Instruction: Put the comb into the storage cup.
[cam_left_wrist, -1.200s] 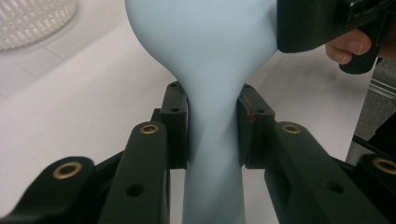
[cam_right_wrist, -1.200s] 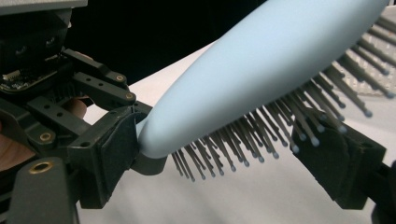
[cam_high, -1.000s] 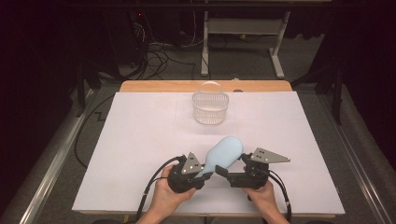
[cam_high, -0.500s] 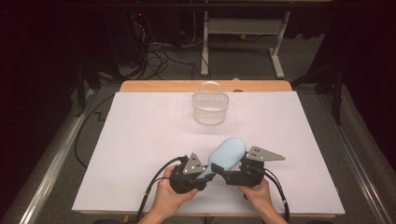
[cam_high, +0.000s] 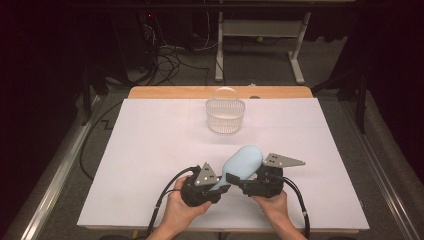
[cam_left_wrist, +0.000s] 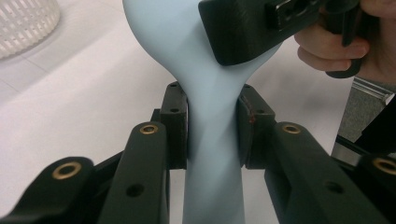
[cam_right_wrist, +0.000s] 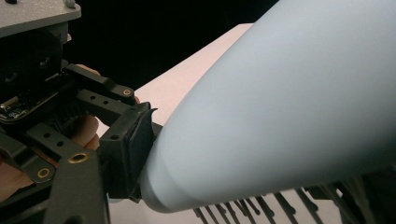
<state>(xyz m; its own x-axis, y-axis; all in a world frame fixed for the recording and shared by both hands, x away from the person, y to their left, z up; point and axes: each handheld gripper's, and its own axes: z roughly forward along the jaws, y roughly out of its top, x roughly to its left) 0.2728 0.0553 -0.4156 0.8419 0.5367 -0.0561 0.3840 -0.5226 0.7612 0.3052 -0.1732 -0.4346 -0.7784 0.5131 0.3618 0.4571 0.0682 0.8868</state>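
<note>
**Pale blue brush clamped at the handle, second tongs closing on the head**

Pale blue plastic is gripped at two levels. The left tongs (cam_left_wrist: 212, 126) are clenched on the narrow handle of the brush (cam_left_wrist: 210, 93): in the left gripper view both black pads are pressed flat against the handle, one on each side, with no gap visible. The handle runs up between the jaws and widens into the rounded head.

The right tongs (cam_high: 239, 181) are placed at the head of the brush (cam_high: 241, 162). Their jaws have just been closing with the head between them. In the left gripper view one of their black pads is seen lying against the upper right of the head; in the right gripper view the head (cam_right_wrist: 289, 107) bulks large, with dark bristles at its underside. Contact by the other pad cannot be told, so a full grip is not confirmed.

In the high view the brush is held tilted, head up and away from the person, above the near middle of the white counter (cam_high: 150, 150). Both hands are brought in close together at the counter's near edge, tongs almost touching, cables trailing back.

A white slotted basket (cam_high: 225, 113) with a hoop handle is set well apart, at the far middle of the counter.
</note>
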